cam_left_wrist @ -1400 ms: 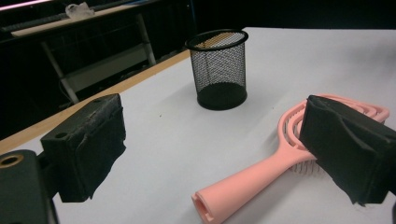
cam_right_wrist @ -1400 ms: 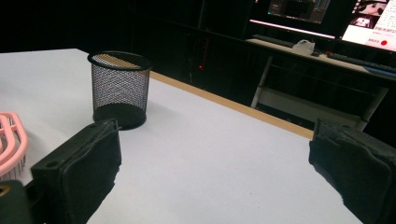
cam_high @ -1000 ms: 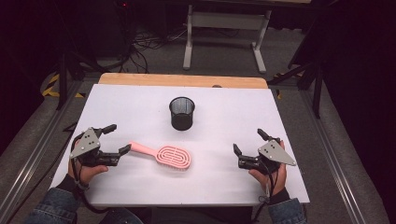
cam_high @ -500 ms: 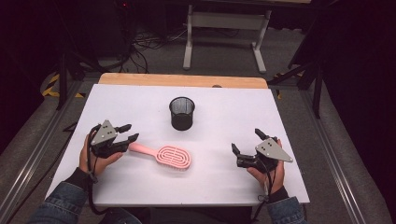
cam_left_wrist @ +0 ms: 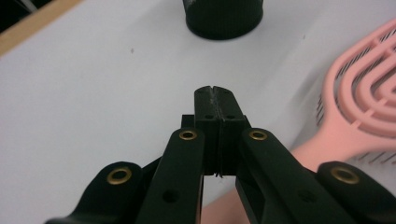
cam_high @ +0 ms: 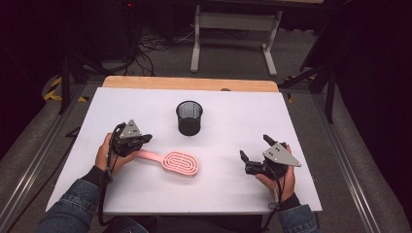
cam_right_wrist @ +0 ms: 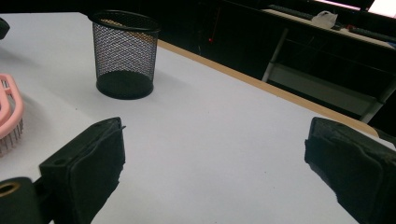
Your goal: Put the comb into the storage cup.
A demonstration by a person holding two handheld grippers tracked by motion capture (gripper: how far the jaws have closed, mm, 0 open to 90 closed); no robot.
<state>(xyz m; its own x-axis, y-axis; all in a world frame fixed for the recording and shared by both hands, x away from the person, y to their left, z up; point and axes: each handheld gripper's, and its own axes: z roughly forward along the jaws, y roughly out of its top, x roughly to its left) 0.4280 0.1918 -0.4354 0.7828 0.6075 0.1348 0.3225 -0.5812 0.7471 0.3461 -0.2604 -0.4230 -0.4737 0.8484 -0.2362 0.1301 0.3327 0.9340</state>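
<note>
A: What's hard to see? The pink hairbrush [cam_high: 171,162] lies on the white table [cam_high: 301,121], but its handle end runs under the left gripper [cam_high: 144,140] in the high view, so the tip is hidden.
B: And in the left gripper view the brush [cam_left_wrist: 359,116] is cut off at the right edge, its handle passing beneath the jaws.
A: Are those jaws on it?
B: They've just been closing and now meet pad to pad, nothing between them; the handle sits below and to the side. Whether they touch it, I can't tell.
A: The right gripper [cam_high: 245,160]?
B: Jaws spread wide, nothing in them, resting well to the right of the brush. The black mesh cup [cam_high: 189,117] stands behind the brush, apart from it.
A: Compared with a second ago?
B: The left hand [cam_high: 109,155] has slid in over the handle end; brush, cup and right hand sit where they were
</note>
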